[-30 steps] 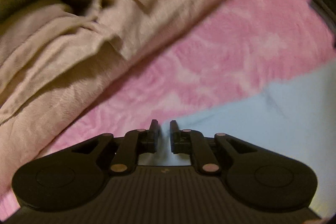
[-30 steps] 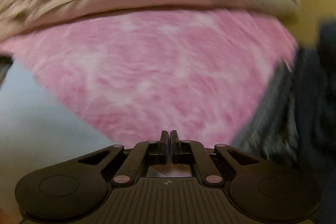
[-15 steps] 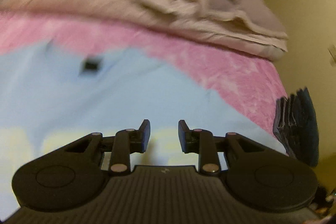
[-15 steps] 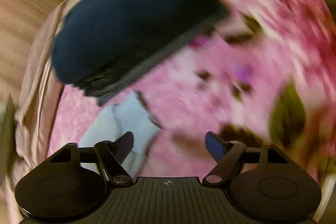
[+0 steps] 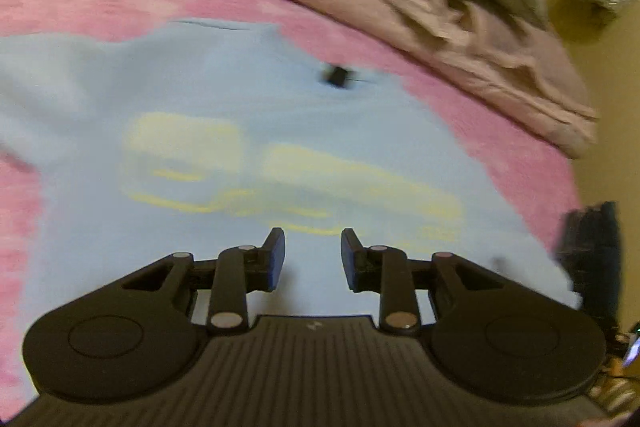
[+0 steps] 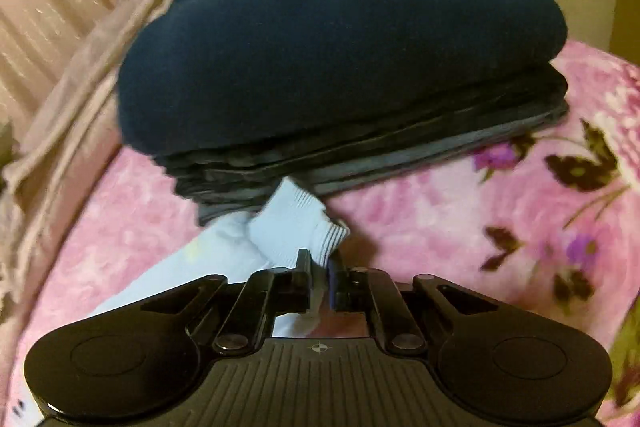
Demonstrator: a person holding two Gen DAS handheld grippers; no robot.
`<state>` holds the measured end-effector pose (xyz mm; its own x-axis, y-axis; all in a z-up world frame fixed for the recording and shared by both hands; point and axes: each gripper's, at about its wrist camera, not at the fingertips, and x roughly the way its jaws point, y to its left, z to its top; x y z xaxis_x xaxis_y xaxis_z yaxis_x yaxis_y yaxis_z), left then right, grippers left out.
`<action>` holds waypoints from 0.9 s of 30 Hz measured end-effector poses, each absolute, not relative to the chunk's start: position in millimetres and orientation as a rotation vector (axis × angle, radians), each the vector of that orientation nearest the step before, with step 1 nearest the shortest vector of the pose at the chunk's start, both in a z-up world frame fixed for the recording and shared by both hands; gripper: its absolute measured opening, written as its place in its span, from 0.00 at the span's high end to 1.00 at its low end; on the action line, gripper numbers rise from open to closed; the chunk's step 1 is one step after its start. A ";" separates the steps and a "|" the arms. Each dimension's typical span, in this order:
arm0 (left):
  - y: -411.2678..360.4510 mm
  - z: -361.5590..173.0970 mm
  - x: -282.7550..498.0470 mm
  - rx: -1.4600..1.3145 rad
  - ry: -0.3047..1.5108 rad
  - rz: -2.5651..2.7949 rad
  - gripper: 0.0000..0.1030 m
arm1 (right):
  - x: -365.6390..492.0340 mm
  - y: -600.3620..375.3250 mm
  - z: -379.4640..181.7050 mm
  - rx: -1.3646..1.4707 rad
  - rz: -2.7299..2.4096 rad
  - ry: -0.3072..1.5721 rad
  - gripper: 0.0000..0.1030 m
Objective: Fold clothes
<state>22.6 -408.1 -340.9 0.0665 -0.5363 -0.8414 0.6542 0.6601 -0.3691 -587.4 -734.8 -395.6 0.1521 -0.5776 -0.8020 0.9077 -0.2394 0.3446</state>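
Half a second ago the right gripper point(image 6: 319, 267) stood spread wide over the pink blanket point(image 6: 420, 211); now its jaws are pressed together on the ribbed cuff of the light blue shirt point(image 6: 292, 223), at about 12 o'clock from the tips, right at the foot of the stack of dark folded clothes point(image 6: 340, 39). That pinch suggests a sleeve is about to be drawn inward for the first fold. The left gripper point(image 5: 313, 259), a second ago beside the shirt's edge, now hangs over the shirt's middle with nothing between its jaws, which are opening.

The shirt point(image 5: 240, 99) lies flat and face-up on the bed, a thin, limp knit with a pale yellow print (too blurred to read) and a small dark tag point(image 5: 336, 75) at 12 o'clock. The blanket is plush, with a floral pattern at 3 o'clock in the right view. A crumpled beige sheet point(image 5: 440, 7) bunches along the far edge.
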 end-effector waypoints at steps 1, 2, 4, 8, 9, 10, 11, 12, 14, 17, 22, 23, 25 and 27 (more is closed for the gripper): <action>-396.7 -342.6 27.1 0.128 1.203 -0.862 0.74 | -586.4 -736.4 -402.4 1.128 -1.456 0.447 0.88; -384.6 -344.3 32.8 0.126 1.203 -0.824 0.73 | -584.2 -735.5 -405.2 1.131 -1.463 0.479 0.82; -359.2 -346.2 47.5 0.108 1.197 -0.750 0.69 | -576.2 -731.7 -399.3 1.090 -1.512 0.515 0.52; -304.3 -345.8 89.3 0.058 1.150 -0.580 0.60 | -552.6 -714.3 -380.1 1.005 -1.576 0.566 0.16; -291.9 -345.3 102.5 0.044 1.133 -0.541 0.60 | -546.6 -709.7 -377.3 1.011 -1.564 0.578 0.16; -280.2 -344.9 116.8 0.030 1.113 -0.502 0.57 | -539.4 -705.3 -376.2 1.021 -1.551 0.584 0.16; -269.3 -345.2 132.5 0.018 1.093 -0.462 0.55 | -530.4 -700.2 -376.3 1.036 -1.538 0.586 0.16; -259.8 -345.8 148.2 0.006 1.076 -0.424 0.54 | -521.1 -694.4 -376.0 1.051 -1.529 0.591 0.16; -240.7 -347.7 182.3 -0.019 1.047 -0.358 0.54 | -499.7 -681.1 -376.2 1.079 -1.512 0.594 0.16; -218.5 -354.7 235.3 -0.064 1.019 -0.265 0.52 | -465.8 -664.1 -377.2 1.109 -1.492 0.594 0.16; -193.1 -378.7 317.2 -0.163 1.005 -0.150 0.52 | -409.7 -636.0 -377.5 1.099 -1.480 0.608 0.16; -189.2 -384.6 329.4 -0.191 1.006 -0.141 0.52 | -400.5 -631.9 -377.0 1.098 -1.474 0.615 0.16; -182.6 -397.7 352.1 -0.245 1.018 -0.125 0.54 | -383.1 -625.2 -377.9 1.095 -1.448 0.627 0.16; -179.9 -414.6 367.7 -0.289 1.068 -0.113 0.63 | -366.8 -619.9 -378.3 1.074 -1.432 0.643 0.16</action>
<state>367.7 -179.9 -414.6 0.4807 -0.2301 -0.8461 -0.0477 0.9567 -0.2873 -366.8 -619.9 -378.3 0.0974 -0.4588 -0.8832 0.9650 -0.1736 0.1966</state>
